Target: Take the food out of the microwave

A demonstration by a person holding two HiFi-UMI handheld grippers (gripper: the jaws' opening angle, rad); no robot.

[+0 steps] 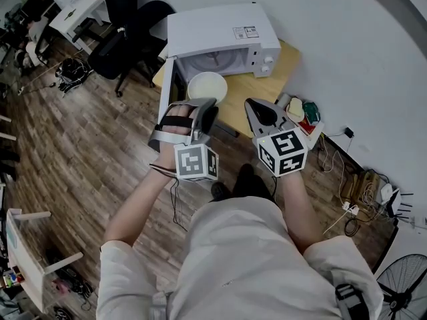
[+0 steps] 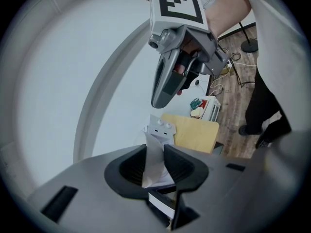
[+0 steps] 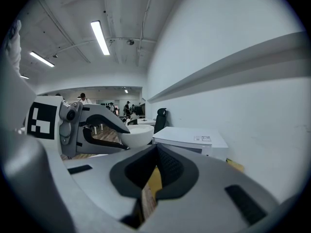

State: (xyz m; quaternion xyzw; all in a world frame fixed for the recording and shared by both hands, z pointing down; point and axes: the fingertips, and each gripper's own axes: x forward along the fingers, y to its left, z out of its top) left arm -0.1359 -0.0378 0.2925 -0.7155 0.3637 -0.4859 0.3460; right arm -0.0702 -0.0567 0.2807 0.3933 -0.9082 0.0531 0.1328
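Observation:
A white microwave (image 1: pixel 220 32) stands on a wooden table (image 1: pixel 287 62) with its door (image 1: pixel 165 89) swung open to the left. A white bowl (image 1: pixel 207 87) hangs just in front of the open cavity. My left gripper (image 1: pixel 208 107) is shut on its near rim. In the right gripper view one jaw lies over the bowl (image 3: pixel 138 134) and one under it. The bowl's contents are hidden. My right gripper (image 1: pixel 255 109) is shut with nothing in it, a little right of the bowl. In the left gripper view it (image 2: pixel 159 101) hovers above the microwave (image 2: pixel 160 126).
Black office chairs (image 1: pixel 127 32) stand behind the microwave's left side. A small rack with coloured items (image 1: pixel 303 115) sits at the table's right end. Cables and a power strip (image 1: pixel 360 192) lie on the wooden floor by the white wall. A fan (image 1: pixel 403 285) stands at the lower right.

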